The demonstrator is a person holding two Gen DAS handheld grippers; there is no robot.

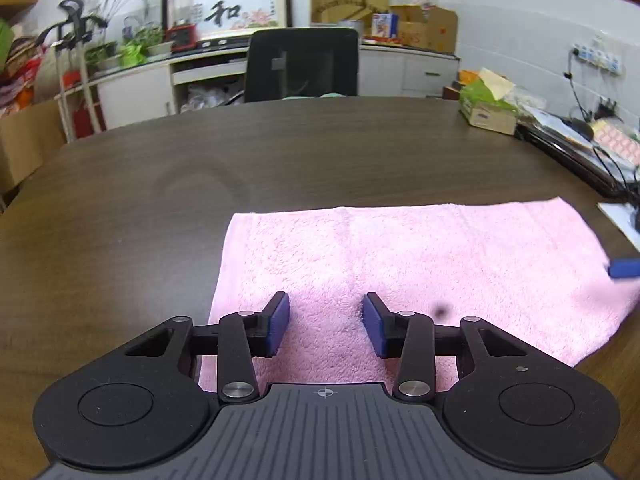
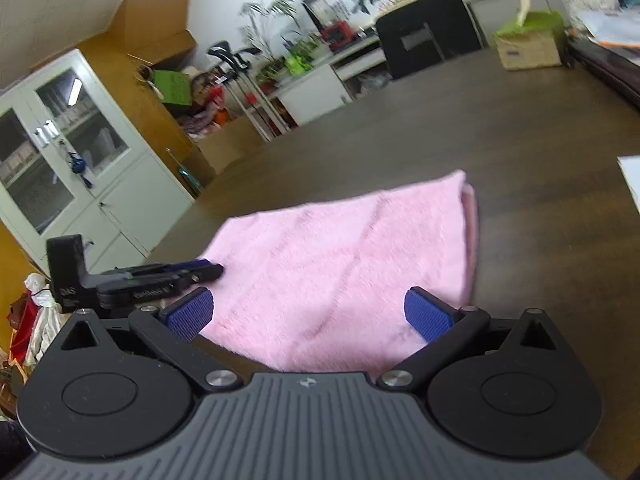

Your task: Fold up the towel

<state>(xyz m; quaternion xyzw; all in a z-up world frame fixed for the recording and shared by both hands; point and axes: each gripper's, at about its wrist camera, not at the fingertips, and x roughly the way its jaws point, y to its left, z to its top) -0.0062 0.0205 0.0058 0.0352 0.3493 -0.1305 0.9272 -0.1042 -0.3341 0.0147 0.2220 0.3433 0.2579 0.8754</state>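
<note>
A pink towel (image 1: pixel 420 264) lies flat on the dark wooden table (image 1: pixel 200 168), folded over at least once; its doubled edge shows at the right in the right wrist view (image 2: pixel 340 264). My left gripper (image 1: pixel 325 326) is open and empty, just above the towel's near left part. My right gripper (image 2: pixel 310 314) is open wide and empty over the towel's near edge. A blue fingertip (image 1: pixel 624 268) of the right gripper shows at the towel's right side in the left wrist view. The left gripper (image 2: pixel 204 270) shows side-on at the towel's left edge in the right wrist view.
A black office chair (image 1: pixel 302 64) stands behind the table's far edge. A green tissue box (image 1: pixel 486 104), papers and cables (image 1: pixel 600 152) crowd the table's right side. White paper (image 2: pixel 632 178) lies right of the towel. Cabinets (image 2: pixel 72 152) and clutter stand beyond the table.
</note>
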